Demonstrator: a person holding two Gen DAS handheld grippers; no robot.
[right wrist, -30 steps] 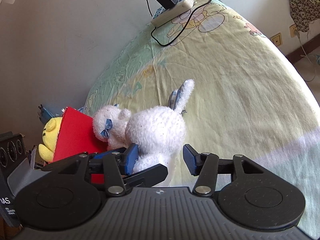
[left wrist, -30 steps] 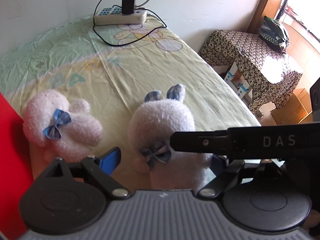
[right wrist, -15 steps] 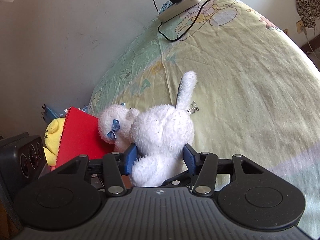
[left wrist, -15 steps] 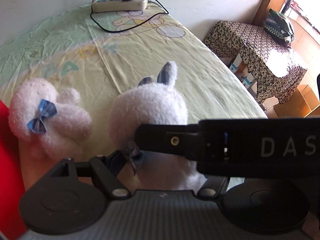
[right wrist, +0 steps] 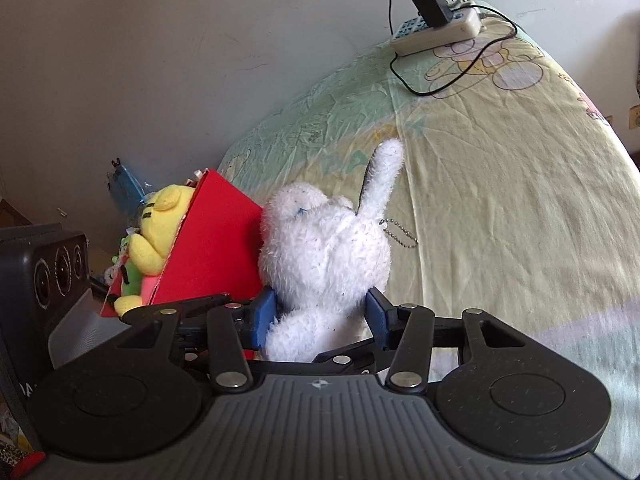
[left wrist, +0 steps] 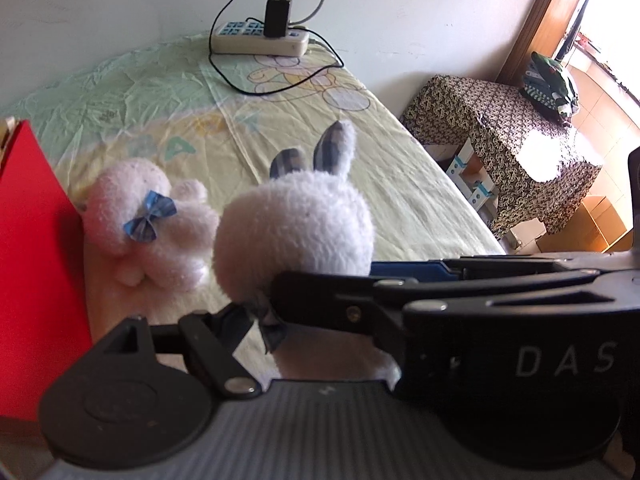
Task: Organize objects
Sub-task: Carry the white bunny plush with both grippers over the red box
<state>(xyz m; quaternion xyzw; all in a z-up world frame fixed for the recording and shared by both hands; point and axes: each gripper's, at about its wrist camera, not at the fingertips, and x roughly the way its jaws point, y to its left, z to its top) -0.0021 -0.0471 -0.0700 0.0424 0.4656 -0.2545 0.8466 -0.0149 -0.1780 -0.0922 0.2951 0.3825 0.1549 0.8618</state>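
Claws both pinch the white plush rabbit point(right wrist: 324, 248), right claw point(right wrist: 322, 316) and left claw point(left wrist: 320, 332).

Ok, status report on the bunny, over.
Grippers: left gripper and right gripper both just closed on white bunny. Second plush lies between it and red box.

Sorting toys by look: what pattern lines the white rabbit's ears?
Blue-grey plaid on the ears, clearest in the left wrist view.

A home bedroom: sheeted bed point(left wrist: 400, 200), plush toys point(left wrist: 148, 220).
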